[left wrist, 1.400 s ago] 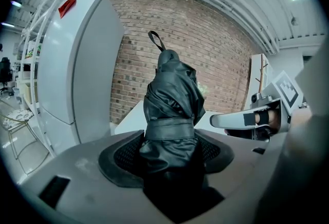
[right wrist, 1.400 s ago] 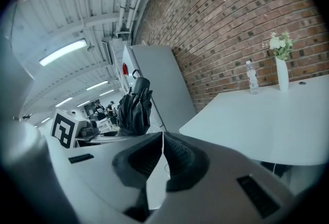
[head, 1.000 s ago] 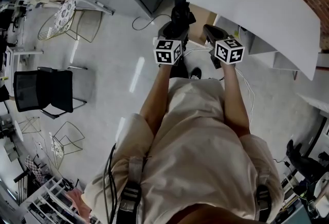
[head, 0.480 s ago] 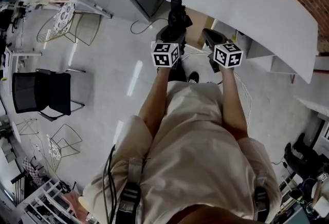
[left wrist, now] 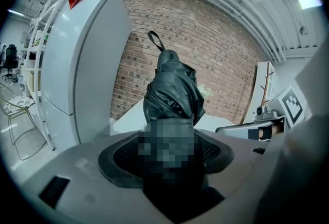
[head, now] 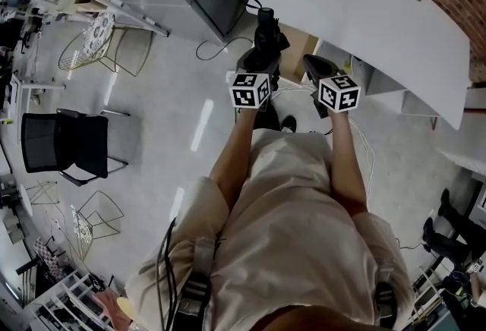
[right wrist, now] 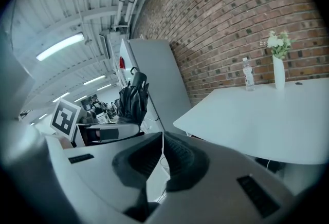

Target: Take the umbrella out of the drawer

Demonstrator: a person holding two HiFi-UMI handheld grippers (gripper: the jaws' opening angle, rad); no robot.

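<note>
black folded fabric umbrella (left wrist: 172, 89): seemed light, soft over stiff shaft | left gripper (left wrist: 165, 152) fingers pinched its bundled middle | right gripper (right wrist: 160, 159) fingers together, empty

No legible text, labels, brands, numbers or signs in any view.

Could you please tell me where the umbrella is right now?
The folded black umbrella is clamped upright in the left tool, in front of the person, just left of the white table in the head view.
</note>
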